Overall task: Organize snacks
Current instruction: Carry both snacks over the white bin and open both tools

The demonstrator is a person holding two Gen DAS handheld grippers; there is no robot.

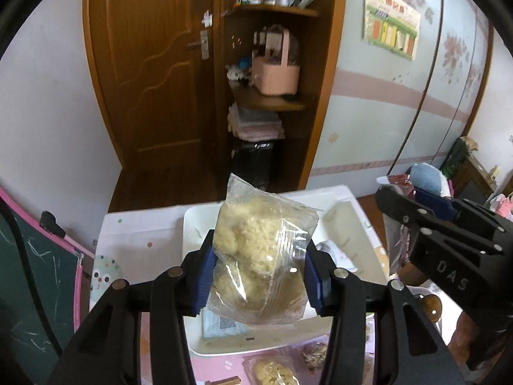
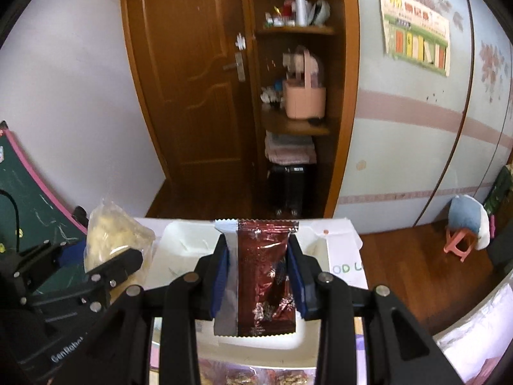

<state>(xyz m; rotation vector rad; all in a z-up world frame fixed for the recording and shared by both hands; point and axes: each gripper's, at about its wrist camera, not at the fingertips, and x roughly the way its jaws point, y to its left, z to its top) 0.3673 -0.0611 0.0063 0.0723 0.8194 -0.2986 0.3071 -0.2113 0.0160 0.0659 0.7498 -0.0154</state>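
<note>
My left gripper point(image 1: 259, 276) is shut on a clear bag of pale crumbly snack point(image 1: 263, 250), held upright above a white tray point(image 1: 195, 221). My right gripper point(image 2: 260, 276) is shut on a dark red foil snack packet point(image 2: 266, 276) with a silver side, held over the same white tray point(image 2: 179, 240). In the left wrist view the right gripper point(image 1: 413, 202) shows at the right with the red packet point(image 1: 397, 181) in it. In the right wrist view the left gripper point(image 2: 112, 269) shows at the left with the clear bag point(image 2: 112, 234).
More snack bags point(image 1: 272, 370) lie on the pink table at the near edge, and a light blue packet point(image 1: 221, 325) lies in the tray. A green chalkboard point(image 1: 32, 272) stands at the left. Beyond are a wooden door point(image 1: 154, 64), open shelves, and a pink stool point(image 2: 460, 240).
</note>
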